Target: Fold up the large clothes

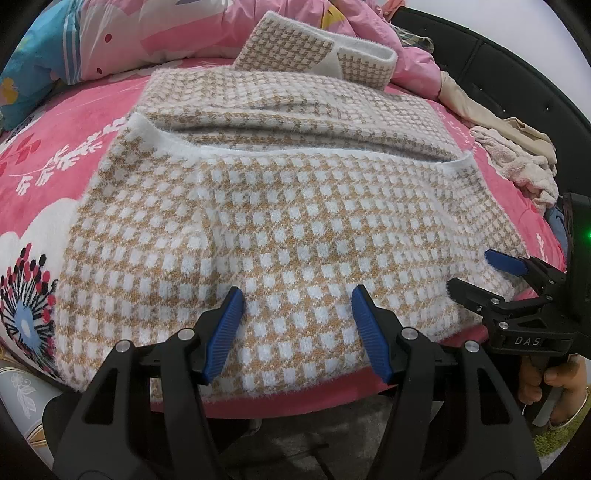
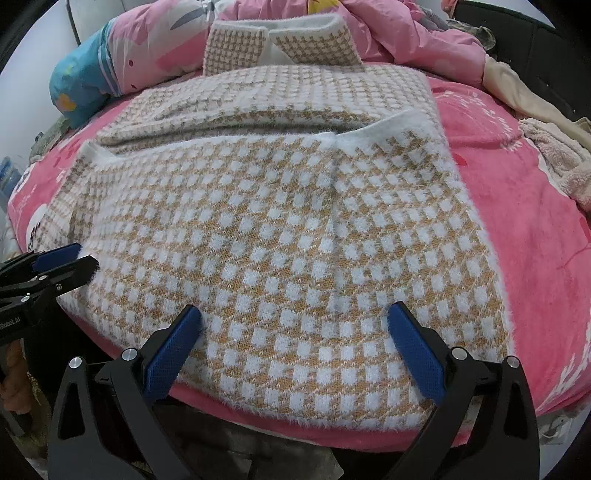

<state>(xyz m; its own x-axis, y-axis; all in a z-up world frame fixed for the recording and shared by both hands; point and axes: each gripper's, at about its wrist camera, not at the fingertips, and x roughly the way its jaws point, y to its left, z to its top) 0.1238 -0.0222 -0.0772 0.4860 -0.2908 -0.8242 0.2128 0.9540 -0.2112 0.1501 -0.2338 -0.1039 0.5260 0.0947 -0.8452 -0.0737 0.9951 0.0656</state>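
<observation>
A fuzzy tan-and-white checked knit garment (image 1: pixel 280 229) (image 2: pixel 295 229) lies flat on the pink blanket (image 1: pixel 55 155) (image 2: pixel 517 206). Its near part is folded up, with a white-trimmed edge across the middle, and its collar (image 1: pixel 314 51) (image 2: pixel 280 40) is at the far end. My left gripper (image 1: pixel 298 295) stands open just above the near hem, and the cloth lies flat between the blue pads. My right gripper (image 2: pixel 294 310) is open wider over the near right part. Each gripper shows at the side of the other's view: right gripper (image 1: pixel 480 275), left gripper (image 2: pixel 83 260).
A heap of pink quilt (image 1: pixel 184 33) and a blue pillow (image 2: pixel 81 85) lie beyond the collar. Beige cloth (image 1: pixel 480 110) and a pale pink towel (image 2: pixel 561 162) lie at the right, by a black bed frame (image 1: pixel 498 62). A hand (image 1: pixel 554 376) holds the right gripper's handle.
</observation>
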